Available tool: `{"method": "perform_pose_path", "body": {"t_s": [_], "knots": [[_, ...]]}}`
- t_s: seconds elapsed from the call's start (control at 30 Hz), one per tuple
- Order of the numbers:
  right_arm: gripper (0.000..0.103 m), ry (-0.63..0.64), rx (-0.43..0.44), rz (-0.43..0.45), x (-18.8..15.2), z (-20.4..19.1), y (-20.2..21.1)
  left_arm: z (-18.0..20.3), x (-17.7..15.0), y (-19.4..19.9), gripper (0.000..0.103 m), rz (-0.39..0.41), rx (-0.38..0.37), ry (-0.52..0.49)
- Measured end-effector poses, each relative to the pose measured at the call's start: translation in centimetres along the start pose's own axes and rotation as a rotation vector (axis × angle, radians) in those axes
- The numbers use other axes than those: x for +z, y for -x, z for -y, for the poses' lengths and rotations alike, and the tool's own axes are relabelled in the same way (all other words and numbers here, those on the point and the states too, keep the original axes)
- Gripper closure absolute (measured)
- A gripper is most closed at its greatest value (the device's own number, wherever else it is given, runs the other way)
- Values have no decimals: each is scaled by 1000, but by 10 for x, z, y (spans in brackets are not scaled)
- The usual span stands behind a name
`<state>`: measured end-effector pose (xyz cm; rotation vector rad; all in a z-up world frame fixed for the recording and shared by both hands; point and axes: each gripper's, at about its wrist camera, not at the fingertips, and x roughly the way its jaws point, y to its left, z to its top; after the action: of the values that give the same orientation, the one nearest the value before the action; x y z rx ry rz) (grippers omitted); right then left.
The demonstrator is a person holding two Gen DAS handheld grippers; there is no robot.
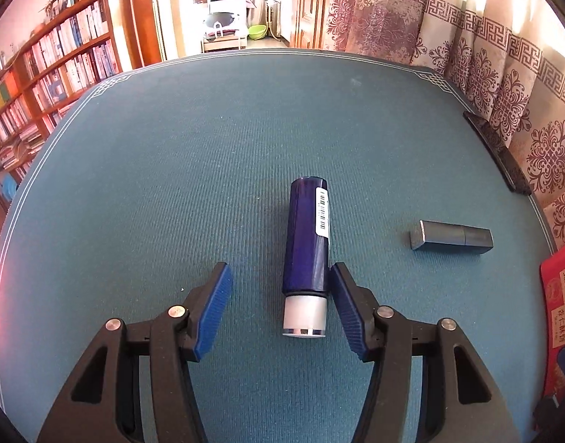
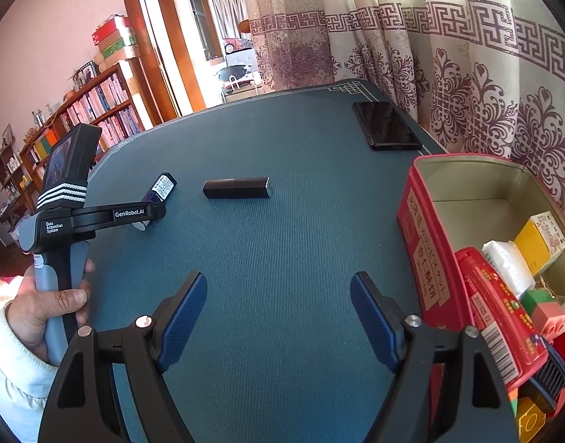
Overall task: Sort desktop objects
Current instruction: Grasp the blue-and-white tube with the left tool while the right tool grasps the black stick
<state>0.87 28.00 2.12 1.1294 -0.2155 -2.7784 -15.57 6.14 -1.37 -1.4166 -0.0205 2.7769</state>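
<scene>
Left gripper (image 1: 280,288) agape around one blue bottle (image 1: 307,238) — one grey case (image 1: 450,238) beside.

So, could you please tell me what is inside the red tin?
The red tin holds a yellow box, a white packet, a red pack and a brush; anything beneath them is covered.

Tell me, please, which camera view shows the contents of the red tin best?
The right wrist view: the red tin stands open at its right edge, showing a yellow box, a white packet and a red pack inside. The left wrist view catches only the tin's outer wall at the frame's edge, nothing inside.
</scene>
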Motion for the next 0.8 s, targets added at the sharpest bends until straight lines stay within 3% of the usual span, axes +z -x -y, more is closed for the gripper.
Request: {"method": "perform_pose_path", "body": {"t_s": [0.23,0.27,0.33,0.8], "knots": [[20,11,-7,-16,-2,-3,-3,9,12,-9,47,8,-35,-14],[20,10,-7,-20,-2,-3,-4,8,11,-8,63,16,-35,-16],[20,7,-6,-26,-1,-2,-5,6,9,-7,79,22,-41,-12],[20,-41,81,-149,23,-23,-10,-21,-11,17,79,50,-96,70]]}}
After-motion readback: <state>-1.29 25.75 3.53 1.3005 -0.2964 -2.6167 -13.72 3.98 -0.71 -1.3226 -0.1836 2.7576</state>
